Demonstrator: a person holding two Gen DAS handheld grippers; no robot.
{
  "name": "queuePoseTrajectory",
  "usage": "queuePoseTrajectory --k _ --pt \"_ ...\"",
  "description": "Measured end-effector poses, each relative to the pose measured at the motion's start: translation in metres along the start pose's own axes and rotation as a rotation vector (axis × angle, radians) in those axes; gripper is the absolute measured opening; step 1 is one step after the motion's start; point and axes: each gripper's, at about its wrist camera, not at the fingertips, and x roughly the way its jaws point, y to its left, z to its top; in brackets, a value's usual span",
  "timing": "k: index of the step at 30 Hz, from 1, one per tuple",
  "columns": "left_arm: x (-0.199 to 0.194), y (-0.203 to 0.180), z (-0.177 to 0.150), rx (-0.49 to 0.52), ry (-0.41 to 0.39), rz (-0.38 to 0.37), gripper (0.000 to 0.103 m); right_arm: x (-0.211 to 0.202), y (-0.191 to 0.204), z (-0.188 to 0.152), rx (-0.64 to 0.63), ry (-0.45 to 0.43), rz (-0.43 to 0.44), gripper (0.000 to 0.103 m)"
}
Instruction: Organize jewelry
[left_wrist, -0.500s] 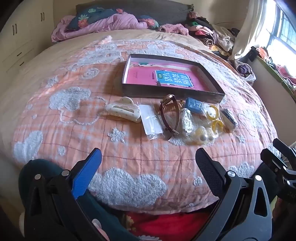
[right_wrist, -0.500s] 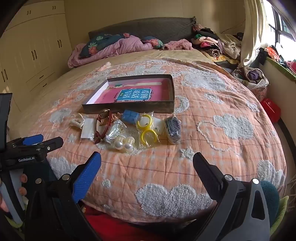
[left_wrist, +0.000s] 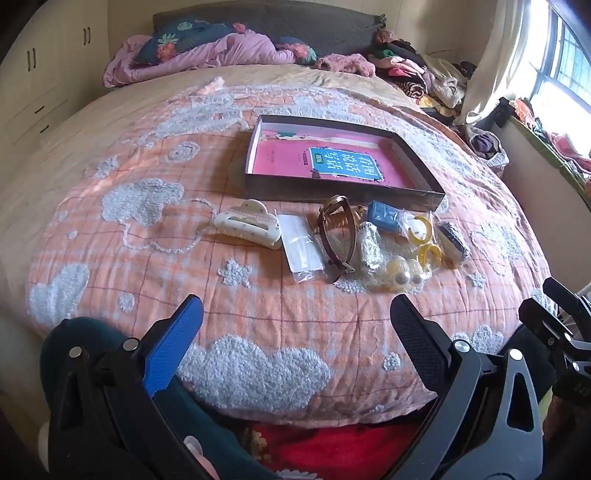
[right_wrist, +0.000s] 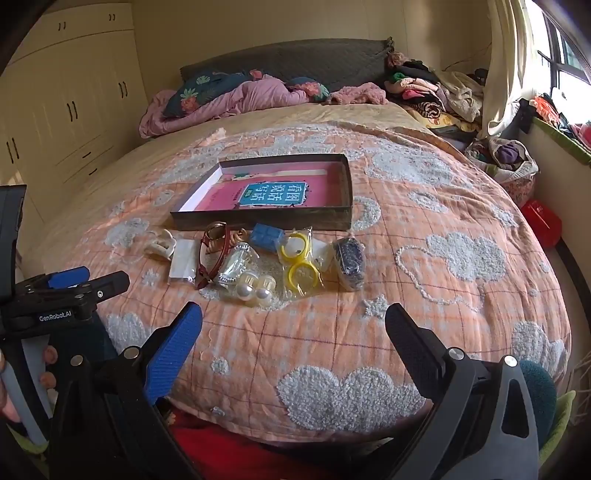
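Both the left gripper (left_wrist: 295, 325) and right gripper (right_wrist: 293, 325) have fingers spread, empty; bagged items beside the box (left_wrist: 424, 195) perhaps earrings (left_wrist: 424, 236).

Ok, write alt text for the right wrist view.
A row of jewelry, including yellow hoops, pearl earrings and a brown strap, lies on an orange bedspread in front of a shallow box. The open right gripper hovers empty at the near edge, the left gripper beside it.

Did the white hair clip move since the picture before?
No. In the left wrist view the hair clip lies in the same spot, left of the box's near corner, beside the clear bag.
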Motion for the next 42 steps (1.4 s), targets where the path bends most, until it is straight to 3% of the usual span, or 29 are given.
queuePoseTrajectory --k 42 --pt "-0.0075 -0.0001 0.005 0.004 -0.012 -0.003 0.095 -0.0067 0.0047 0.0034 -0.012 -0.02 0.02 0.099"
